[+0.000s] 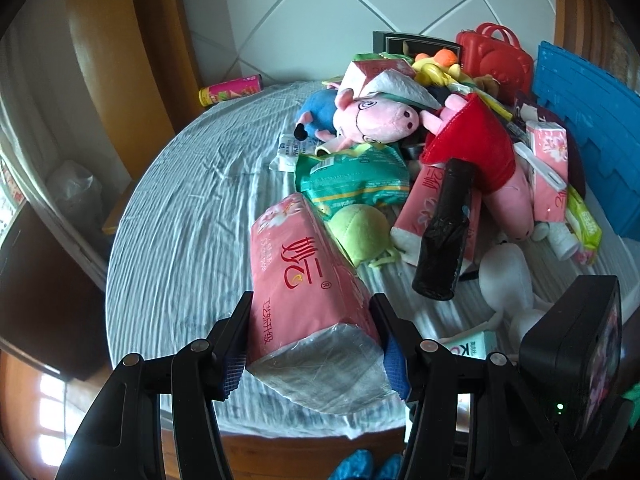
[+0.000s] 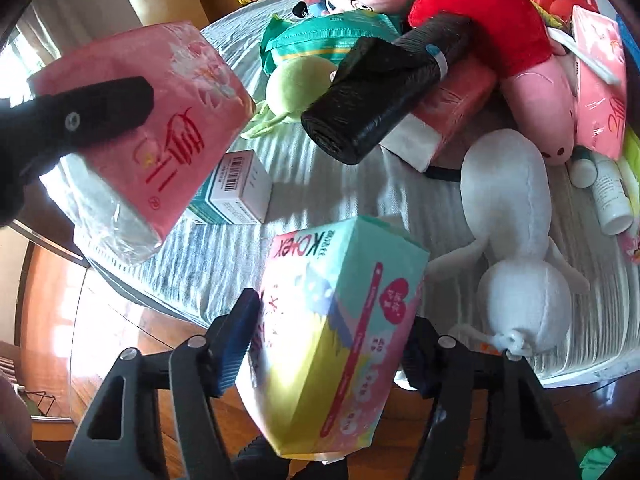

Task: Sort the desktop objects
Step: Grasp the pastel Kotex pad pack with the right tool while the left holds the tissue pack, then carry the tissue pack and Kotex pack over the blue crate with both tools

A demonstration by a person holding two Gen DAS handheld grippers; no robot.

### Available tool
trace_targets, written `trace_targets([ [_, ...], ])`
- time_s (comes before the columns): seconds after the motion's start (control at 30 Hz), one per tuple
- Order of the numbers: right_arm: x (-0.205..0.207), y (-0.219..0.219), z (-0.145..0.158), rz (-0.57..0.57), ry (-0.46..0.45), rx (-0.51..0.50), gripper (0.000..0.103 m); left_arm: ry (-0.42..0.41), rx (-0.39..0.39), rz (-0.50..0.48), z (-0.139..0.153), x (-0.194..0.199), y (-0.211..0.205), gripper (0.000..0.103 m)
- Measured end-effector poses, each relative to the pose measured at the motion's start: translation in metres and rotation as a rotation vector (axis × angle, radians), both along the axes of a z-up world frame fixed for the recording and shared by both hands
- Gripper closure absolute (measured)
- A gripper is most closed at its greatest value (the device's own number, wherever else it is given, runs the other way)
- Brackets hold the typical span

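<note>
My left gripper (image 1: pixel 316 344) is shut on a pink tissue pack (image 1: pixel 304 280), both blue pads pressing its sides near the clear end, just above the grey cloth. In the right wrist view the same pack (image 2: pixel 160 140) hangs at upper left with one left finger (image 2: pixel 104 108) across it. My right gripper (image 2: pixel 328 340) is shut on a pastel Kotex box (image 2: pixel 340 312). That box is tilted over the table's near edge; its right-hand pad is mostly hidden behind it. A corner of this box (image 1: pixel 472 344) shows in the left wrist view.
A heap fills the right side: pig plush (image 1: pixel 376 116), black bag roll (image 1: pixel 444 232), green plush ball (image 1: pixel 360 232), green pack (image 1: pixel 352 176), white plush (image 2: pixel 516 240). A small white box (image 2: pixel 236 188) lies near the front. A chips tube (image 1: pixel 232 90) lies far left, a blue panel (image 1: pixel 584 120) right.
</note>
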State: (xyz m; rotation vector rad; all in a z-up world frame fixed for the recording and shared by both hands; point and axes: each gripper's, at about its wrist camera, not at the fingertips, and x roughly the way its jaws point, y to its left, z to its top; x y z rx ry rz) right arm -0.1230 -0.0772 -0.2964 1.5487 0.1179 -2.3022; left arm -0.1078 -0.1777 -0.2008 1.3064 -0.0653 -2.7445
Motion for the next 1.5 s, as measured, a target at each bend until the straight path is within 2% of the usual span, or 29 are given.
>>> trace_targets([
  [0.17,-0.003,0.014,0.010,-0.009,0.043,-0.002,0.044,0.012,0.005,0.004,0.004,-0.001,-0.002,0.048],
  [0.37,-0.015,0.024,0.053,-0.029,0.173,-0.007,0.044,0.082,0.008,-0.018,0.031,-0.002,0.002,0.048],
  [0.67,-0.026,0.039,0.142,-0.096,0.362,0.024,0.044,0.235,0.035,-0.068,0.096,-0.009,0.012,0.048],
  [0.87,-0.022,0.071,0.218,-0.182,0.481,0.050,0.044,0.319,0.038,-0.116,0.133,-0.014,0.038,0.048],
  [1.13,-0.012,0.150,0.280,-0.275,0.603,0.068,0.044,0.395,0.042,-0.216,0.165,-0.016,0.122,0.048],
  [1.5,0.006,0.322,0.334,-0.292,0.716,0.071,0.044,0.469,0.032,-0.250,0.206,-0.019,0.292,0.047],
])
